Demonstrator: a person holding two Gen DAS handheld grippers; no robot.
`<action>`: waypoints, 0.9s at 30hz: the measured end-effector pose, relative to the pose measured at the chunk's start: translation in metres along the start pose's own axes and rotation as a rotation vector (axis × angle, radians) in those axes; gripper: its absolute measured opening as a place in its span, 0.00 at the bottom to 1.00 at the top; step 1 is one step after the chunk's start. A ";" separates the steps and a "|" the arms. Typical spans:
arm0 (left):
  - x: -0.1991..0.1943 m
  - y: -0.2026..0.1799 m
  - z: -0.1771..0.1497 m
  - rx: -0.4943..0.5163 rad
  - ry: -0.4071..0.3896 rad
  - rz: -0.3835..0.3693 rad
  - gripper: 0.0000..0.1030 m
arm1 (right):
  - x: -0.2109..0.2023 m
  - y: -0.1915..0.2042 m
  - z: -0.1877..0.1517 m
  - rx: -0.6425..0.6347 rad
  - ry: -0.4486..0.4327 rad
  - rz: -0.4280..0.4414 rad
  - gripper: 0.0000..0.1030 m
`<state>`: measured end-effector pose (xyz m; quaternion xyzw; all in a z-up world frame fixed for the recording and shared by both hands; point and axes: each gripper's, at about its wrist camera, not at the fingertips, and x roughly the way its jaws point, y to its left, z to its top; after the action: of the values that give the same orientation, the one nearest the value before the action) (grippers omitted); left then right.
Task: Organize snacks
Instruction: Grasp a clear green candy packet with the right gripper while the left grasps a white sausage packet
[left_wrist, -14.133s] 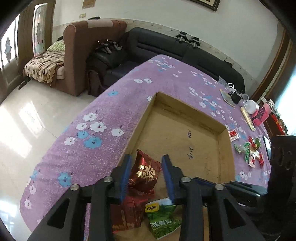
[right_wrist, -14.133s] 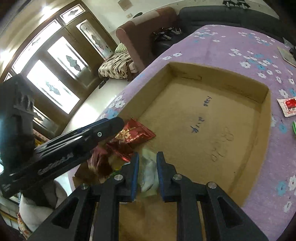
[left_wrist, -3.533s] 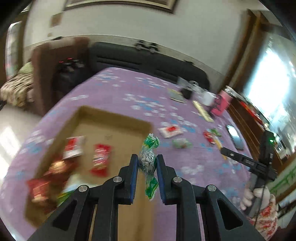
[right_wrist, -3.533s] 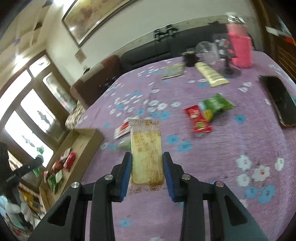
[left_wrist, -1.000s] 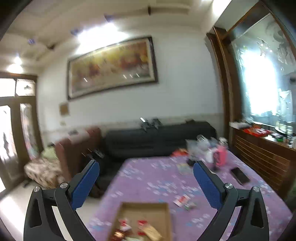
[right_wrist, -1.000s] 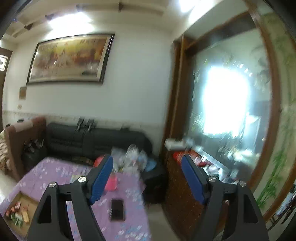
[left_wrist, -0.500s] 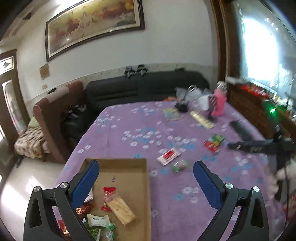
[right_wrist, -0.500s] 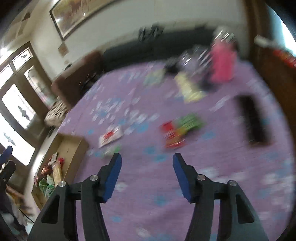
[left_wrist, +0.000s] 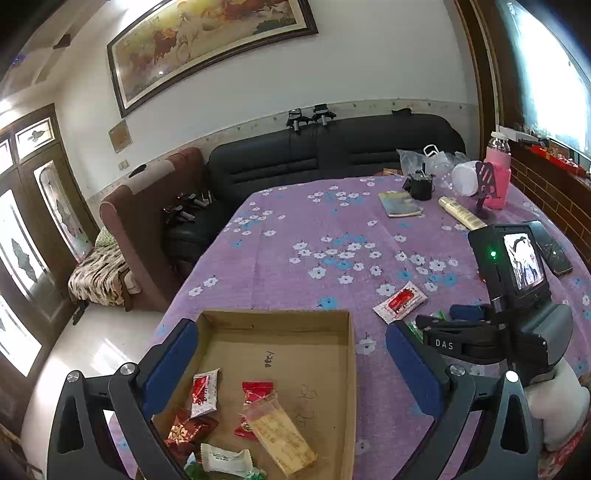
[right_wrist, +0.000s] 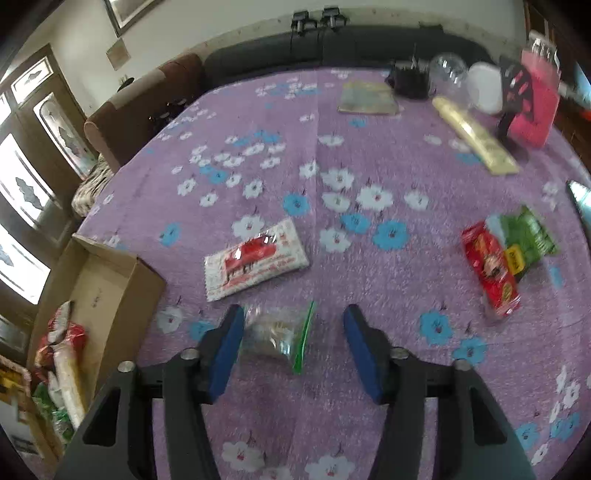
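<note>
The left wrist view looks down on an open cardboard box (left_wrist: 273, 314) holding several snack packets, among them a yellow wafer pack (left_wrist: 280, 439). My left gripper (left_wrist: 291, 354) hangs over the box, wide open and holding nothing. My right gripper (right_wrist: 293, 339) is low over the purple flowered tablecloth (right_wrist: 332, 147) and its jaws are closing. A small clear packet with a green edge (right_wrist: 277, 332) lies between them, against the left finger and apart from the right one. A white-and-red packet (right_wrist: 255, 258) lies just beyond. Red (right_wrist: 491, 269) and green (right_wrist: 528, 236) packets lie to the right.
At the table's far end stand a pink bottle (left_wrist: 498, 181), a yellow tube (left_wrist: 461, 218), a booklet (left_wrist: 400, 205) and a black cup (left_wrist: 419, 186). A phone (left_wrist: 550, 247) lies at the right. A black sofa (left_wrist: 332, 155) and a brown armchair (left_wrist: 147, 221) stand beyond.
Both grippers have tipped down from facing the wall to the table. The right one has dropped low, narrowed its jaws and now straddles the clear packet. The left stays wide open over the box.
</note>
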<state>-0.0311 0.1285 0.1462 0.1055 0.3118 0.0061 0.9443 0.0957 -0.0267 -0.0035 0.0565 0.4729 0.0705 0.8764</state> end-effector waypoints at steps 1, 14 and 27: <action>0.002 0.000 -0.001 0.002 0.005 0.000 1.00 | 0.002 0.002 0.000 -0.015 0.002 -0.017 0.30; 0.009 -0.006 -0.005 0.007 0.038 -0.023 1.00 | -0.034 -0.037 -0.031 -0.021 -0.012 -0.059 0.26; 0.093 -0.090 0.036 0.113 0.202 -0.331 1.00 | -0.047 -0.109 -0.040 0.149 -0.066 0.095 0.17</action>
<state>0.0600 0.0411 0.1018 0.1047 0.4180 -0.1561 0.8888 0.0446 -0.1413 -0.0046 0.1461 0.4445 0.0749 0.8806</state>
